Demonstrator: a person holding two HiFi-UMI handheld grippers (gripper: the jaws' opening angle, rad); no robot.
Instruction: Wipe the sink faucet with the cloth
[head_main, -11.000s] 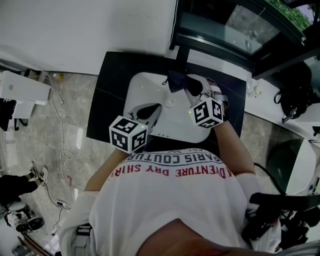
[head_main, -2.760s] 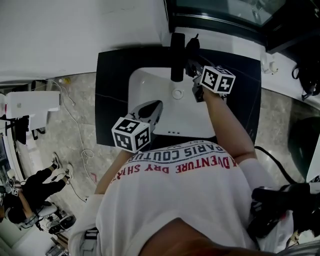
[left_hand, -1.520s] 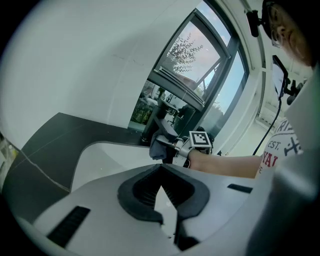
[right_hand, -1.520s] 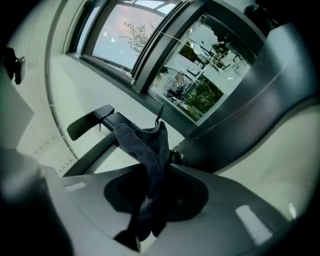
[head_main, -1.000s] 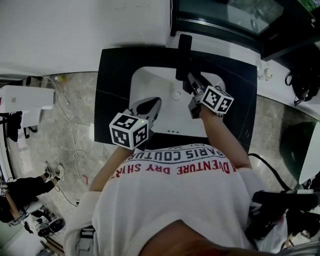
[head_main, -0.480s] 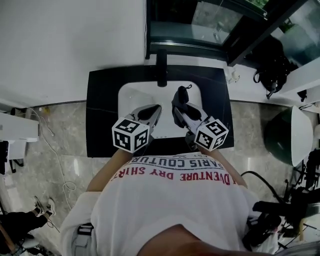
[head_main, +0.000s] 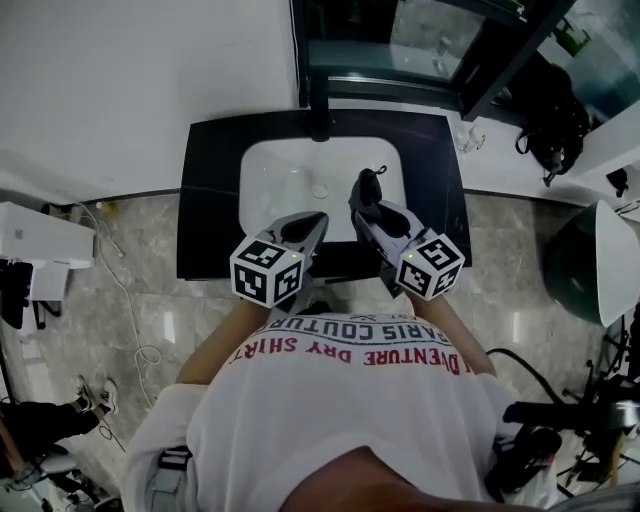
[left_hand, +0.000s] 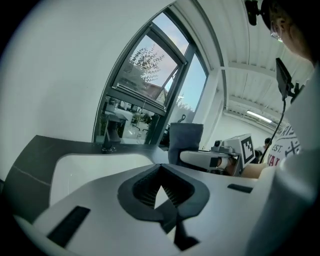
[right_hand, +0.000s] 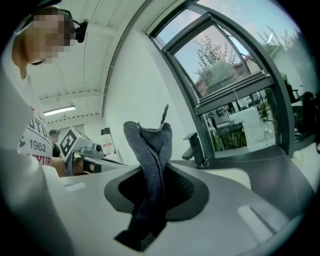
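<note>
The black faucet (head_main: 318, 115) stands at the back rim of the white sink (head_main: 285, 185), set in a black counter (head_main: 210, 210). My right gripper (head_main: 366, 206) is shut on the grey cloth (head_main: 369, 185), held over the sink's near right part and well short of the faucet. In the right gripper view the cloth (right_hand: 150, 160) stands up between the jaws of the right gripper (right_hand: 152, 176), with the faucet (right_hand: 196, 148) beyond. My left gripper (head_main: 304, 228) hovers over the sink's near edge. Its jaws are shut on nothing in the left gripper view (left_hand: 161, 172).
A dark-framed window (head_main: 400, 40) runs behind the counter. A small item (head_main: 470, 140) lies on the white ledge at the right and a black bag (head_main: 548, 110) sits beyond it. Cables (head_main: 125, 290) trail on the marble floor at the left.
My right gripper has pulled back with the cloth from beside the faucet to the sink's near side. The left gripper has stayed about where it was.
</note>
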